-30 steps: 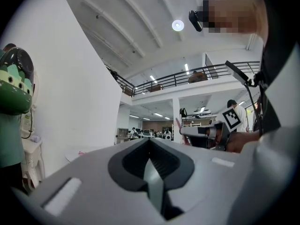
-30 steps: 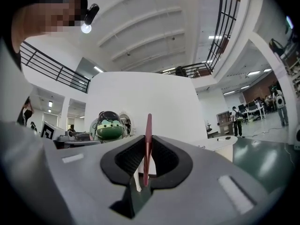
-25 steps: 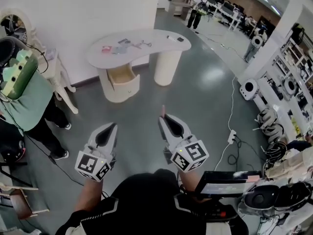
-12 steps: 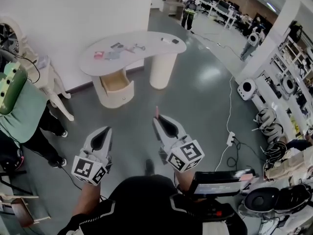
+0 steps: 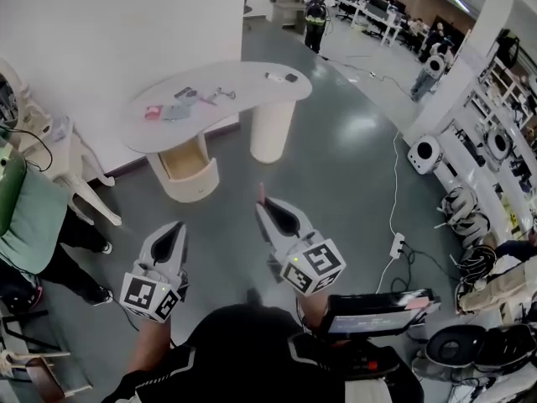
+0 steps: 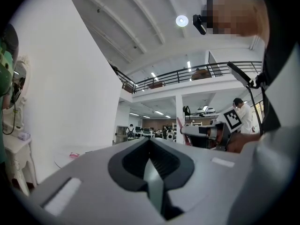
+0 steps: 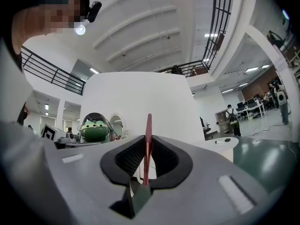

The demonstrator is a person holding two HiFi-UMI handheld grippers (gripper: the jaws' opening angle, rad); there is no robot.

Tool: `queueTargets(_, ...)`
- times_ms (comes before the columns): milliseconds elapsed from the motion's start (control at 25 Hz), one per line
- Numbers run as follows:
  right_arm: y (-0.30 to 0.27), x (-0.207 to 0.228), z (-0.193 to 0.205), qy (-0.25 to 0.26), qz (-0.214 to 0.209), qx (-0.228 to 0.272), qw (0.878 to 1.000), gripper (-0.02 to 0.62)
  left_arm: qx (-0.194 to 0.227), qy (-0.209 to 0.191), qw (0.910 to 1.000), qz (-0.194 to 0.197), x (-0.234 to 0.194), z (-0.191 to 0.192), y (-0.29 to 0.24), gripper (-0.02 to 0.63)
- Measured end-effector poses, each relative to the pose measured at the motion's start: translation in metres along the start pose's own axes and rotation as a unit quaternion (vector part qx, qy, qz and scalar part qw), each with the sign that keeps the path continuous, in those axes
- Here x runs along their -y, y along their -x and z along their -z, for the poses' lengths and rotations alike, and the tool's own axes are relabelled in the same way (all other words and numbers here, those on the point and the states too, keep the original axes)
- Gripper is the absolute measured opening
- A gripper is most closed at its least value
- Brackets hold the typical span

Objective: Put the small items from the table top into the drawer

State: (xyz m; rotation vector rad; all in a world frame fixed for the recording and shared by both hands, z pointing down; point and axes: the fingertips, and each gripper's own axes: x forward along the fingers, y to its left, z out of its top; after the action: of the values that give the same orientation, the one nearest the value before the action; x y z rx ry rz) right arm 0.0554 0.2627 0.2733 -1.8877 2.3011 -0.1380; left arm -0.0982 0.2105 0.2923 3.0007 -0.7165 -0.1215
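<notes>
The white curved table (image 5: 243, 81) stands ahead by the wall, with its drawer (image 5: 185, 159) pulled open below the left end. On the top lie a pink item (image 5: 152, 112), grey items (image 5: 180, 107) and small dark items (image 5: 281, 77). Both grippers hover over the grey floor, well short of the table. My left gripper (image 5: 177, 227) (image 6: 150, 142) is shut with nothing in it. My right gripper (image 5: 263, 206) (image 7: 147, 137) is shut on a thin red flat piece (image 7: 147, 144), seen edge-on and sticking out past the tips (image 5: 261, 193).
A person in green (image 5: 33, 217) stands at the left beside a white chair (image 5: 75, 154). A cable and power strip (image 5: 394, 233) lie on the floor at the right, with racks of equipment (image 5: 474, 208) beyond. A laptop (image 5: 377, 309) sits near my right arm.
Both grippers have travelled on across the floor with the person carrying them. The table has slid left in the head view, and the person in green has moved further out at the left edge.
</notes>
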Motion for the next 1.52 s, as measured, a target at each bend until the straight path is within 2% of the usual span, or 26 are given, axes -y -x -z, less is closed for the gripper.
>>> queueTargets(240,-0.017,0.047,-0.008,-0.005,-0.006,0.009,1.0,0.046,-0.007,-0.011,0.9999,-0.005,-0.005,-0.004,-0.052,0.0)
queueTargets(440,-0.027,0.083,-0.011,-0.008,-0.013,0.008,1.0,0.046,-0.017,-0.025,0.9995,0.008,-0.002,-0.001,-0.087,0.0)
queueTargets(640,-0.047,0.108,-0.008,-0.009,-0.026,-0.006,1.0,0.046,-0.017,-0.019,0.9996,-0.012,-0.015,-0.001,-0.113,0.0)
queueTargets(880,-0.071,0.111,-0.01,-0.009,-0.041,-0.005,0.999,0.046,-0.022,-0.02,0.9994,-0.016,-0.027,-0.001,-0.13,0.0)
queueTargets(1080,-0.109,0.116,-0.009,-0.013,-0.033,-0.006,0.999,0.046,-0.019,-0.025,0.9995,-0.009,-0.058,-0.004,-0.142,0.0)
queueTargets(1520,-0.185,0.092,-0.006,0.004,-0.043,-0.018,0.999,0.046,-0.006,-0.021,0.9997,-0.014,-0.137,-0.013,-0.145,0.0)
